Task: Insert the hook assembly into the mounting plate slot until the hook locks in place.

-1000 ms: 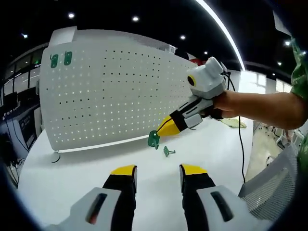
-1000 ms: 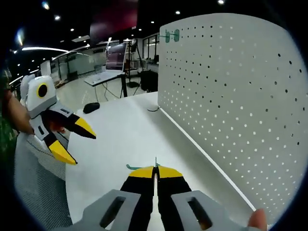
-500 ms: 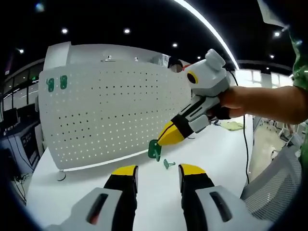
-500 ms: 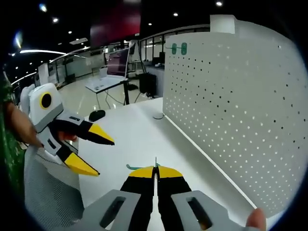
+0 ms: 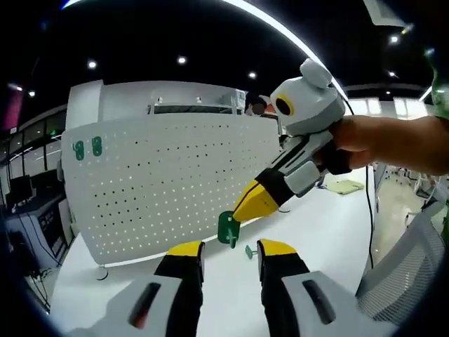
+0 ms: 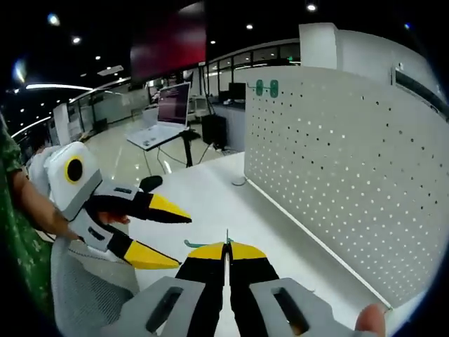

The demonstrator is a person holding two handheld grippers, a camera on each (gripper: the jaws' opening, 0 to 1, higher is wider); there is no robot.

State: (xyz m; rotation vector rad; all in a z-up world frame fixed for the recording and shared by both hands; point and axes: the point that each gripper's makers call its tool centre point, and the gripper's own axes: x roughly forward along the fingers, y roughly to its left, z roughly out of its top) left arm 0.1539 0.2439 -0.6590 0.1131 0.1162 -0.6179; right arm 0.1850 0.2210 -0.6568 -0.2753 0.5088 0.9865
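Right gripper (image 5: 238, 214) has its fingers clenched on a green hook (image 5: 227, 229), held in the air short of the pegboard (image 5: 161, 182). Left gripper (image 6: 165, 235) waits, fingers released. Two hooks (image 5: 88, 148) already hang top-left; a spare (image 5: 250, 250) lies on the worktop (image 5: 316, 217). Insertion is not yet done.
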